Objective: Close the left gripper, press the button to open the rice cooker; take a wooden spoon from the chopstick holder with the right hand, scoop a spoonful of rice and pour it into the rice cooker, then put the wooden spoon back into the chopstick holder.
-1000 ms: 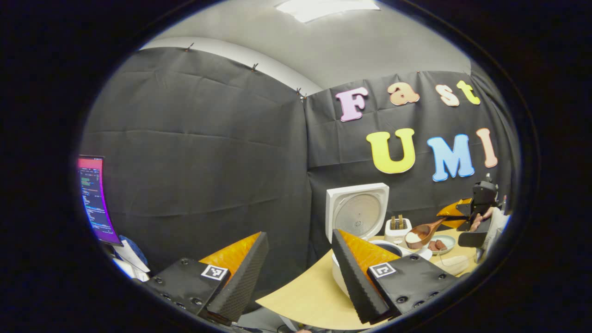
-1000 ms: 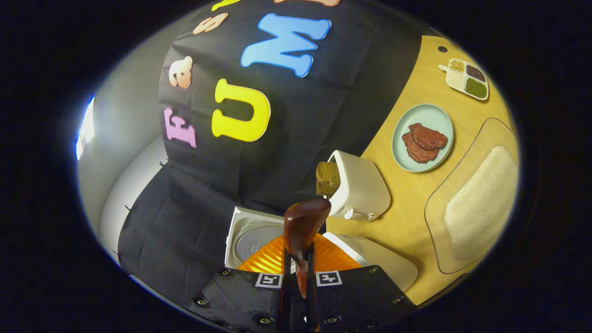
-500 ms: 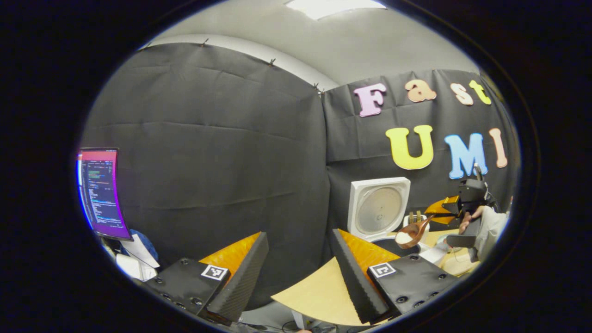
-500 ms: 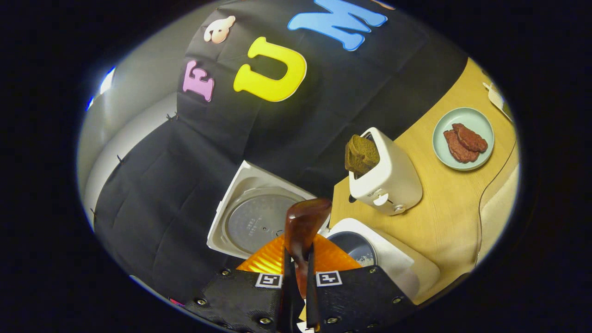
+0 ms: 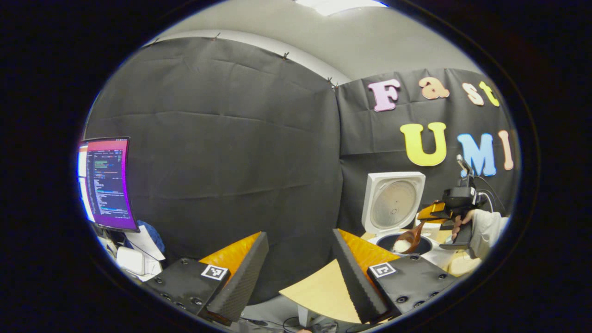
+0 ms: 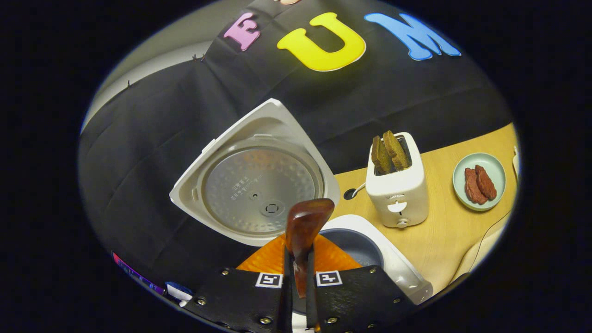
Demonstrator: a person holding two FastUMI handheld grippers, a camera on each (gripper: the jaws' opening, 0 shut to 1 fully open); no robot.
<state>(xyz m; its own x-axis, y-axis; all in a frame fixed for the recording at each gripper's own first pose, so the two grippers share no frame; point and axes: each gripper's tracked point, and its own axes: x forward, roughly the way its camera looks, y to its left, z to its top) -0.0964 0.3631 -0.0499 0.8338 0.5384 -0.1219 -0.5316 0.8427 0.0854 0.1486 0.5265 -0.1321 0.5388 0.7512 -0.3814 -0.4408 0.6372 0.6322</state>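
Overhead, the right claw [image 6: 296, 277] clenches the wooden spoon [image 6: 303, 231] lengthwise, bowl tipped forward over the open rice cooker [image 6: 370, 249] (left claw [image 5: 296, 268] released).

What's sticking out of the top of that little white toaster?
Two brown bread slices stand upright in the white toaster's slots, upper halves showing. Their lower parts and the slot interiors are hidden inside the body.

The rice cooker's raised lid [image 6: 254, 185] walls off the pot [image 6: 356, 245] at the counter's back edge; the toaster [image 6: 397, 189] crowds its side. Bare counter [image 6: 444, 236] lies between toaster and plate [image 6: 481, 182].
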